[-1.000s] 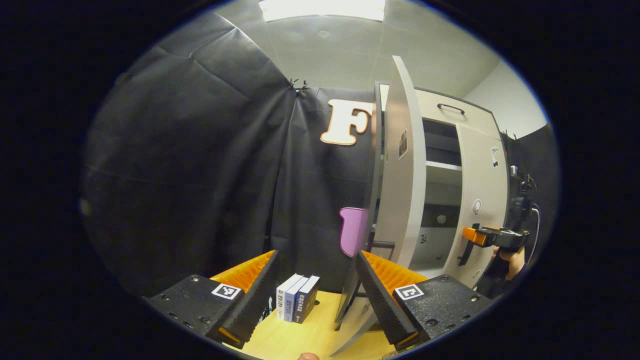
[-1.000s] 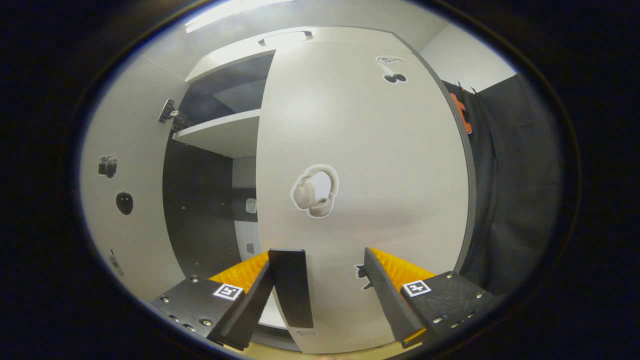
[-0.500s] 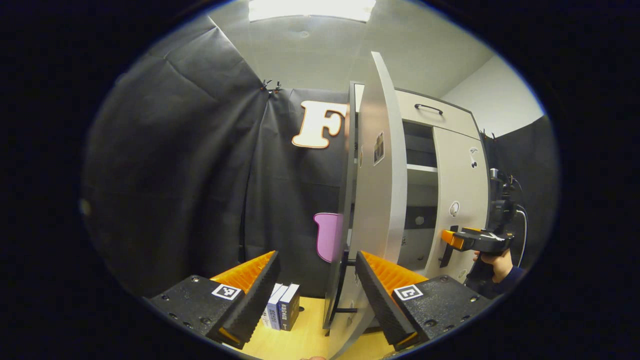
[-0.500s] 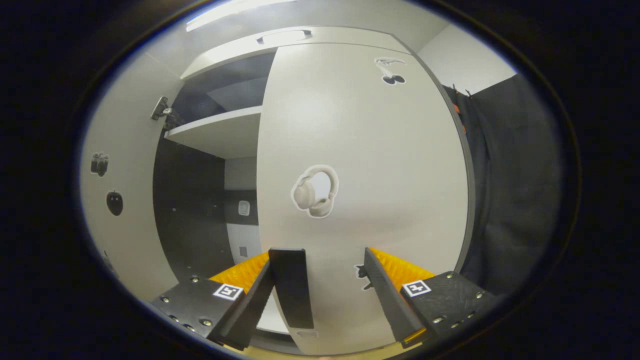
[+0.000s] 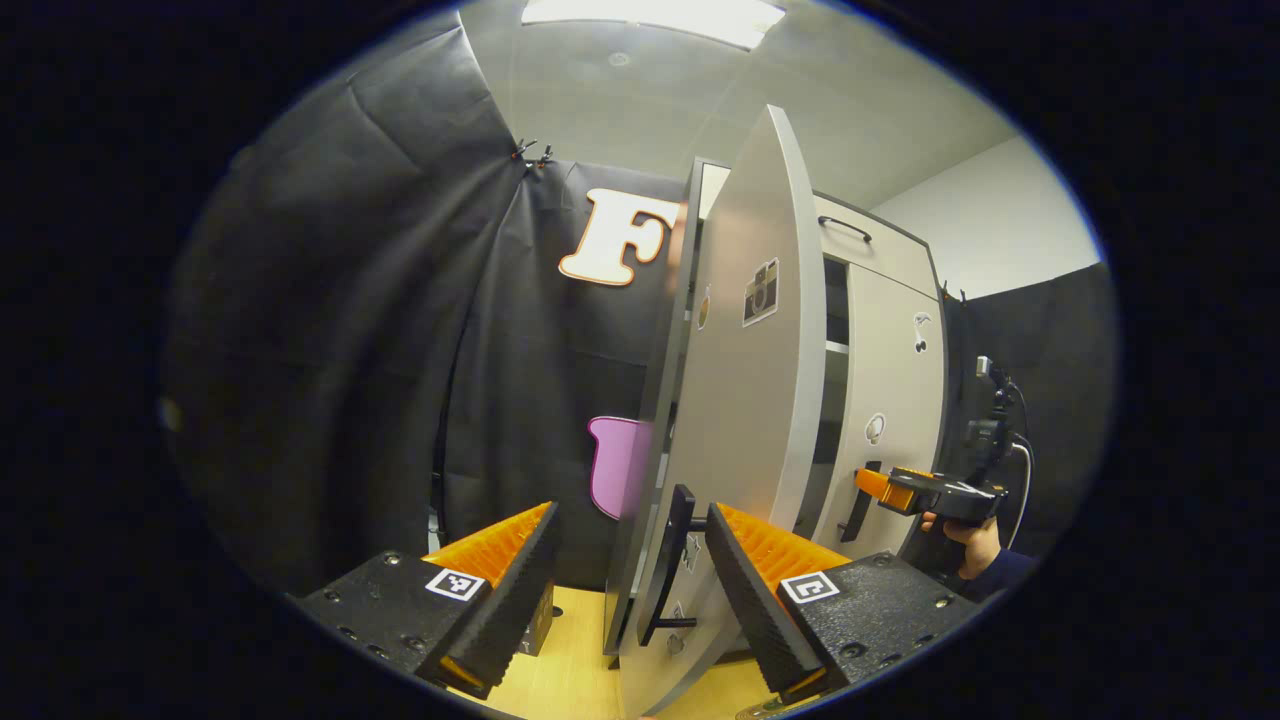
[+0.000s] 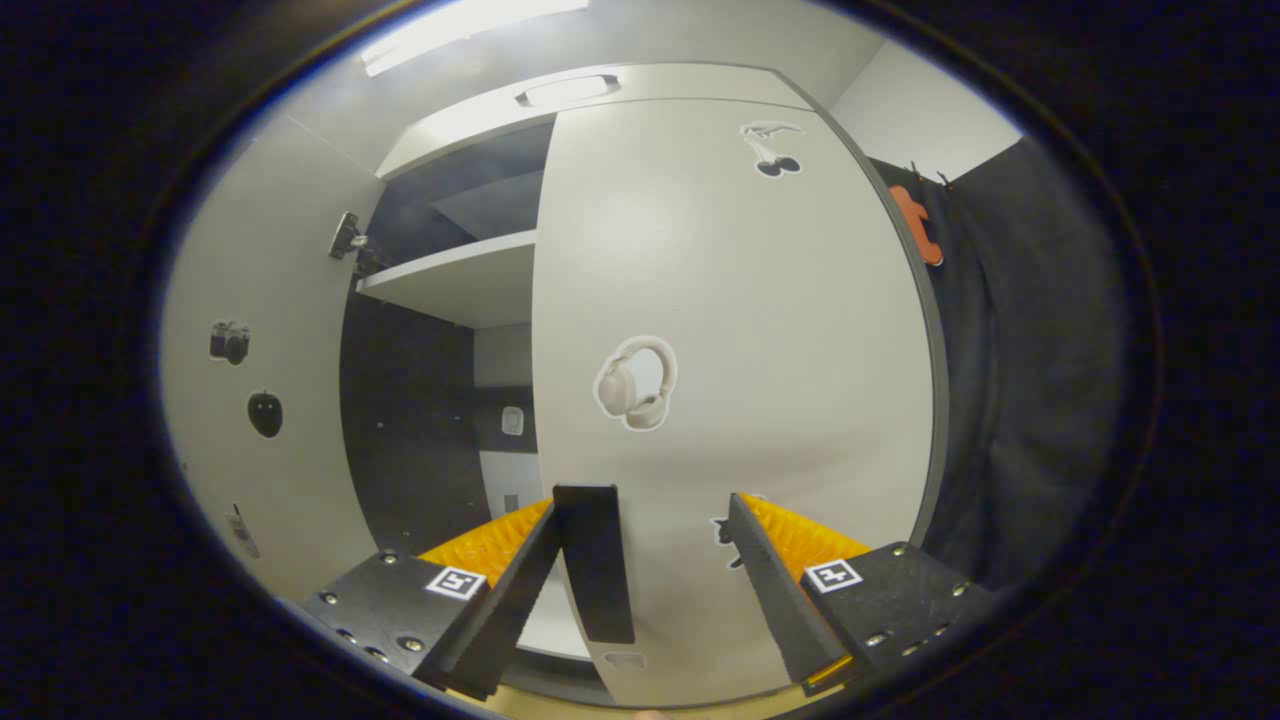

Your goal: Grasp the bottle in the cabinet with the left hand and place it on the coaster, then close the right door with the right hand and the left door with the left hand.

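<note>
My left gripper (image 5: 630, 525) is open, facing the outer face of the cabinet's left door (image 5: 745, 400), which stands ajar. That door's black handle (image 5: 668, 565) lies just inside my right fingertip. Farther right, the right door (image 5: 890, 400) looks almost shut, with the right gripper (image 5: 905, 490) at its handle and a hand (image 5: 965, 530) holding it. In the right gripper view, my right gripper (image 6: 645, 515) is open against the right door (image 6: 730, 330). Its black handle (image 6: 595, 560) sits beside my left finger. The dark cabinet interior (image 6: 430, 400) and a shelf (image 6: 460, 280) show to the left.
A wooden tabletop (image 5: 575, 665) lies below my left gripper, with books (image 5: 538, 620) mostly hidden behind its left finger. The left door's inner face (image 6: 260, 400), carrying stickers, borders the cabinet opening in the right gripper view. Black cloth hangs on both sides.
The left gripper has swung round to the left door's outer face, and its handle now shows between the fingers. The books slid behind the left finger. The right gripper stays at the right handle.
</note>
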Action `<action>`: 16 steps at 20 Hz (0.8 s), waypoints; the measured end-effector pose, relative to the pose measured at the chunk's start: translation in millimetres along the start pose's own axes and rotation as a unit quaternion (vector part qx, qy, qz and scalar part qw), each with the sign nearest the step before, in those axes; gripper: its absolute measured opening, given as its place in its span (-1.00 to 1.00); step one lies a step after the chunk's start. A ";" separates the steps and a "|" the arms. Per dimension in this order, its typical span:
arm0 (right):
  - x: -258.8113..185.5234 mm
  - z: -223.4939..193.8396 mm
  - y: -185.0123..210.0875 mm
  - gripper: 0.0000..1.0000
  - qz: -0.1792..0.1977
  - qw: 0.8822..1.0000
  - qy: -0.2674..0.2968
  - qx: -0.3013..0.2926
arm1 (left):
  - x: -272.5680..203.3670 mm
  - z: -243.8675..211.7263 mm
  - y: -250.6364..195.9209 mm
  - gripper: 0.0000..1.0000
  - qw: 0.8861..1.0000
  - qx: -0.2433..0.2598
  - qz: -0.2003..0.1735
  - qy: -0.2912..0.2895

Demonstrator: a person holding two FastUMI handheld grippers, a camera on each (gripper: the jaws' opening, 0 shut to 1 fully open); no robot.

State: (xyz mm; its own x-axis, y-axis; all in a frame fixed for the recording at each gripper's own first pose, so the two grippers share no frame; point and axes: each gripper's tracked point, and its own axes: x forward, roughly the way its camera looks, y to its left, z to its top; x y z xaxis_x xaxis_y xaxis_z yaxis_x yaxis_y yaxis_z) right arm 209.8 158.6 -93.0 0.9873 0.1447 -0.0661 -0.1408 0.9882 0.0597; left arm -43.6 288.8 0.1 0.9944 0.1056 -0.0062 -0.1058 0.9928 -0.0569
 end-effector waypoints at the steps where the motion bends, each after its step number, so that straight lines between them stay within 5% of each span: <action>1: -3.7 5.8 -1.7 1.00 0.000 1.000 -0.010 -0.005 | 2.3 -0.6 -9.6 0.84 1.000 0.004 -0.007 0.000; 5: -18.1 31.7 -23.0 1.00 -0.015 0.999 -0.046 -0.009 | 9.9 -9.1 -41.9 0.84 0.999 -0.015 -0.043 0.005; 16: -52.9 22.3 -94.3 1.00 -0.066 0.998 -0.012 -0.001 | 46.8 -29.4 -121.4 0.84 0.992 -0.038 -0.120 0.017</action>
State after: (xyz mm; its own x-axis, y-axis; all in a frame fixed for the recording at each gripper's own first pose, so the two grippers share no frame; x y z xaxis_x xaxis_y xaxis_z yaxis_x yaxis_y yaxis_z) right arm 172.5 56.7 -72.9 0.9987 0.0129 -0.0499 -0.0103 0.9987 0.0503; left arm 15.9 171.5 -22.7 0.9904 -0.1374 -0.0163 0.1340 0.9816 -0.1358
